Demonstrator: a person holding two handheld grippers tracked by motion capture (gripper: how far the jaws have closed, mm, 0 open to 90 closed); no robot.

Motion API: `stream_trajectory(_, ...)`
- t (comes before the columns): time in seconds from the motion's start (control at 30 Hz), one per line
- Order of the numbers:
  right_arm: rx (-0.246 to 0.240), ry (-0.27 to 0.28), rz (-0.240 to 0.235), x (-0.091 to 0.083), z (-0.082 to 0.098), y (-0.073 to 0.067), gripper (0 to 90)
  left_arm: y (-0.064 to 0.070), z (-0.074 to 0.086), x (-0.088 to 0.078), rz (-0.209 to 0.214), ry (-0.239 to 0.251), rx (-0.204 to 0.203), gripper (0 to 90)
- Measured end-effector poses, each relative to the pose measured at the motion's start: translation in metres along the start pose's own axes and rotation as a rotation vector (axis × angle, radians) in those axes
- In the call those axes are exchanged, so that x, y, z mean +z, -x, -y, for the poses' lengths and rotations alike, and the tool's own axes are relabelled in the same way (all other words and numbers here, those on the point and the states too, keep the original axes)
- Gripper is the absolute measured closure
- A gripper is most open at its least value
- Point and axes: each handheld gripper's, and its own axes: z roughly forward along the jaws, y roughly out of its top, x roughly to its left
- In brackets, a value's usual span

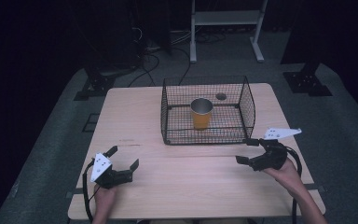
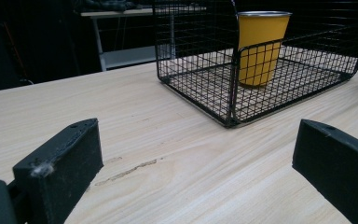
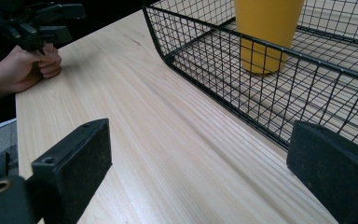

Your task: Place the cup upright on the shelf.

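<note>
The yellow cup stands upright inside the wire basket, roughly in the middle of its floor, and the basket sits on the far half of the table. Both grippers are on the near side, well apart from the basket's contents: the left gripper rests near the table's near-left corner with its jaws spread wide and nothing between them, and the right gripper hovers just beside the basket's near-right corner, its jaws likewise released and empty. In the left gripper view the 2 black jaws frame bare wood, with the basket and the cup beyond; in the right gripper view the basket's near wall runs close past the right jaw, the cup stands behind the mesh, and the other hand with its gripper lies farther off across the table. Judging from this, either the cup has just been set in the basket and the work is done, or a pick-up has yet to begin; the pictures alone cannot settle which. If the cup is to come out, everything is left: reach over the wall, close on the cup, lift it clear. The right gripper is the nearer of the 2.
</note>
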Motion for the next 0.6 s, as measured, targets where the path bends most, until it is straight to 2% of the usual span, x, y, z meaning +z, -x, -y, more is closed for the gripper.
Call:
stream_trajectory(0.3,0.006,0.005,-0.002,0.001,0.009,-0.006,5.9,0.0,0.0,0.0,-0.002,0.0,0.001,0.8)
stream_trajectory(0.37,0.019,0.029,-0.018,0.003,0.015,-0.012,5.9,0.0,0.0,0.0,-0.003,-0.001,0.0,0.8)
stream_trajectory(0.5,0.012,0.03,-0.015,0.006,0.025,-0.02,5.9,0.0,0.0,0.0,-0.003,-0.001,0.002,0.8)
stream_trajectory(0.57,0.022,0.078,-0.004,0.004,0.035,-0.027,5.9,0.0,0.0,0.0,-0.004,-0.001,0.003,0.8)
stream_trajectory(0.6,0.022,0.078,-0.004,0.004,0.035,-0.027,5.9,0.0,0.0,0.0,-0.005,-0.001,0.003,0.8)
